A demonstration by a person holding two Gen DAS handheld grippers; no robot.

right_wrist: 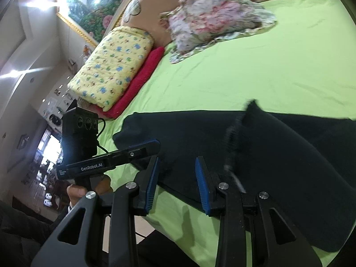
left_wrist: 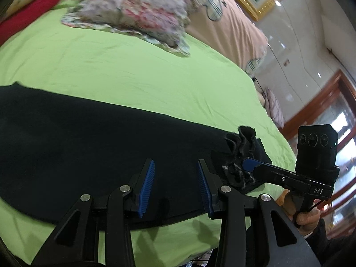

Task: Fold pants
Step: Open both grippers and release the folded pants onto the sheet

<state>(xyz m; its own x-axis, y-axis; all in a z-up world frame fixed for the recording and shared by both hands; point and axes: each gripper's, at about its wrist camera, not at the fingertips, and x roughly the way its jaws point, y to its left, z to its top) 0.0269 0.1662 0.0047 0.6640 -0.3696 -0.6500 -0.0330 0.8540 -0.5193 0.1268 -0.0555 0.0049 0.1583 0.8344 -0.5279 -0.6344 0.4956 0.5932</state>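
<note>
Black pants point(left_wrist: 77, 142) lie spread across a green bedsheet point(left_wrist: 133, 71); they also show in the right wrist view point(right_wrist: 278, 155). My left gripper point(left_wrist: 175, 166) is open just above the pants near the bed's front edge, nothing between its blue pads. My right gripper point(right_wrist: 176, 164) is open over the pants' near edge. In the left wrist view the right gripper's fingers point(left_wrist: 251, 163) sit by a bunched, fuzzy-lined end of the pants point(left_wrist: 240, 155). In the right wrist view a raised fold of cloth point(right_wrist: 247, 120) stands up to the right of my open jaws.
A floral pillow point(left_wrist: 133, 15) lies at the head of the bed, against a pink headboard point(left_wrist: 233, 29). A yellow patterned quilt point(right_wrist: 111, 66) on a red towel point(right_wrist: 138, 77) sits at the bed's far side. A gold-framed picture point(right_wrist: 89, 6) hangs behind.
</note>
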